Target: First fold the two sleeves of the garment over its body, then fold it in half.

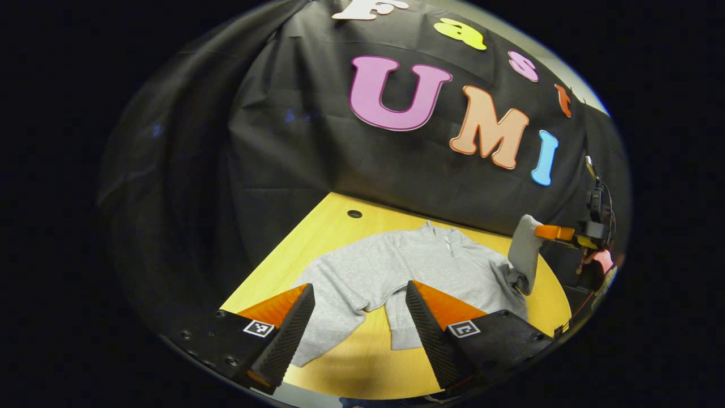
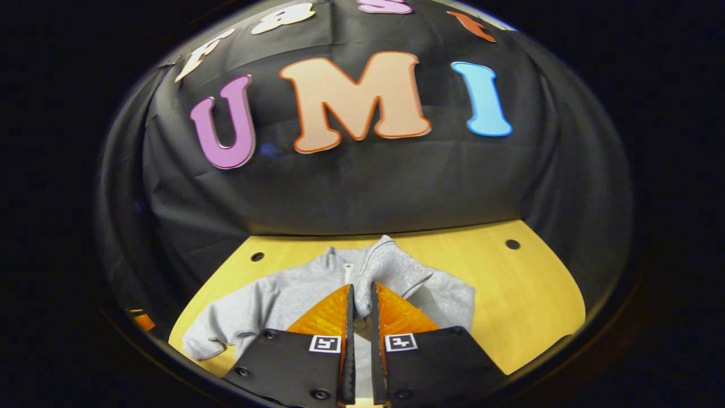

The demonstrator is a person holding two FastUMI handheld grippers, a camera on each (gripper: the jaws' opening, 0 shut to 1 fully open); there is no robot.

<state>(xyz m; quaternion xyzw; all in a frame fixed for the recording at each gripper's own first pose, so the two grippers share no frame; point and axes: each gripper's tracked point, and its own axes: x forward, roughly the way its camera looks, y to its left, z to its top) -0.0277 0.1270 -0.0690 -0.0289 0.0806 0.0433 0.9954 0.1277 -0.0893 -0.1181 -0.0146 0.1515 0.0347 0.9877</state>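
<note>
Grey garment (image 1: pixel 396 266) spread on the yellow desk (image 1: pixel 317 226).
The right hand-held gripper (image 2: pixel 359 292) pinches one sleeve (image 2: pixel 391 266), lifted above the body; the left hand-held gripper (image 1: pixel 359 294) hovers wide open, holding nothing.

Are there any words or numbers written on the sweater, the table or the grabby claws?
Grey sweater: no words or numbers seen.
Table: none, just plain wood.
Left gripper: a small black-and-white square marker on each finger's base; it is a pattern, not letters.
Right gripper: the same kind of markers, nothing to read.
</note>
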